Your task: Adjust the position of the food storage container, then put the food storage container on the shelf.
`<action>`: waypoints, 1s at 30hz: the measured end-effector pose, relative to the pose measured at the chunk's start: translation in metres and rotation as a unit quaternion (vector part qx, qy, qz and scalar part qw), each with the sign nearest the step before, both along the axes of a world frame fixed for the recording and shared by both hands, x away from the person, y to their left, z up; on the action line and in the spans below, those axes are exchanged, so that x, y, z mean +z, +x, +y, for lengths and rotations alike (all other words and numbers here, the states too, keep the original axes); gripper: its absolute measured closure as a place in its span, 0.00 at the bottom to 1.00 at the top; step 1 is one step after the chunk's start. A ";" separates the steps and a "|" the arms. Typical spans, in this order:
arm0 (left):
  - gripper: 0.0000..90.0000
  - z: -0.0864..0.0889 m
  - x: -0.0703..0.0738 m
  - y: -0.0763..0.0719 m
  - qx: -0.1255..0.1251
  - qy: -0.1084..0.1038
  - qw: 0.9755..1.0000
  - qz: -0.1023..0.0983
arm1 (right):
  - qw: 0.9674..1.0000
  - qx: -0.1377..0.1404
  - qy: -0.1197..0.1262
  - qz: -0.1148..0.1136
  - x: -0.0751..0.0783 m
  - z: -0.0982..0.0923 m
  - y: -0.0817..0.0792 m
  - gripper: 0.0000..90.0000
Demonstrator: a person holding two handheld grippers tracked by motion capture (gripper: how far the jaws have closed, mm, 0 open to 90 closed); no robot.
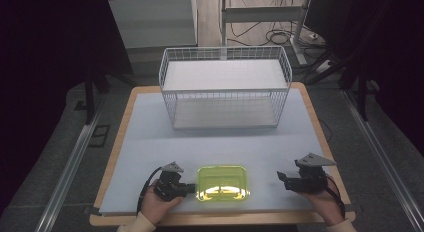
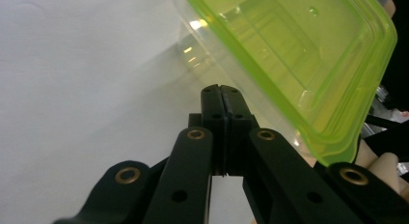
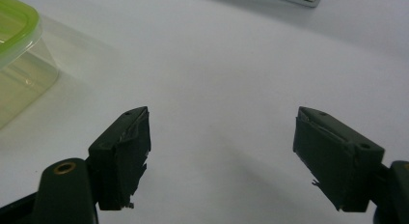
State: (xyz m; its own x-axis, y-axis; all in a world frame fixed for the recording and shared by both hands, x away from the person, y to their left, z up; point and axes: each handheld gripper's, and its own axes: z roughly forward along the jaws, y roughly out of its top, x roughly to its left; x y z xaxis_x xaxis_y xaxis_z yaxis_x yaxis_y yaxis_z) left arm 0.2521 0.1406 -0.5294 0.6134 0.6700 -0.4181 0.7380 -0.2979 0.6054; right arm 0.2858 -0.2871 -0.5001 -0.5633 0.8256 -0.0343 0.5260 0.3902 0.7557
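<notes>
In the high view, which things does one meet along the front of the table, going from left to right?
Left hand-held gripper → green-lidded box → right hand-held gripper.

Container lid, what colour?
Translucent lime green lid; clearest in the left gripper view.

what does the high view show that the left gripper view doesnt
High view alone: the wire basket at the far end of the table, and the right tool, jaws apart, to the right of the box, clear of it.

Left gripper view alone: the left tool close up, jaws pressed together with nothing between them, beside the box wall.

Both: the clear box with its green lid on the white tabletop.
</notes>
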 end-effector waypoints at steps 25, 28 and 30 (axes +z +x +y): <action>0.42 0.048 0.012 -0.009 0.078 -0.065 0.994 -0.035 | 0.994 0.045 0.097 0.029 0.006 -0.001 -0.003 0.26; 0.40 0.049 0.012 -0.009 0.080 -0.068 0.994 -0.034 | 0.992 0.049 0.106 0.037 0.006 -0.001 -0.003 0.28; 0.39 0.049 0.012 -0.010 0.079 -0.068 0.994 -0.032 | 0.991 0.052 0.112 0.045 0.006 0.001 -0.003 0.28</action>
State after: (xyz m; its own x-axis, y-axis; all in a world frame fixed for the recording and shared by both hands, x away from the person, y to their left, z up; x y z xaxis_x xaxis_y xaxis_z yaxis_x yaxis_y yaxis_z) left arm 0.2422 0.1898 -0.5178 0.5331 0.7004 -0.4746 0.7280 -0.0940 0.6791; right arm 0.2830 -0.2866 -0.4939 -0.6381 0.7442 0.1977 0.5606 0.2729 0.7818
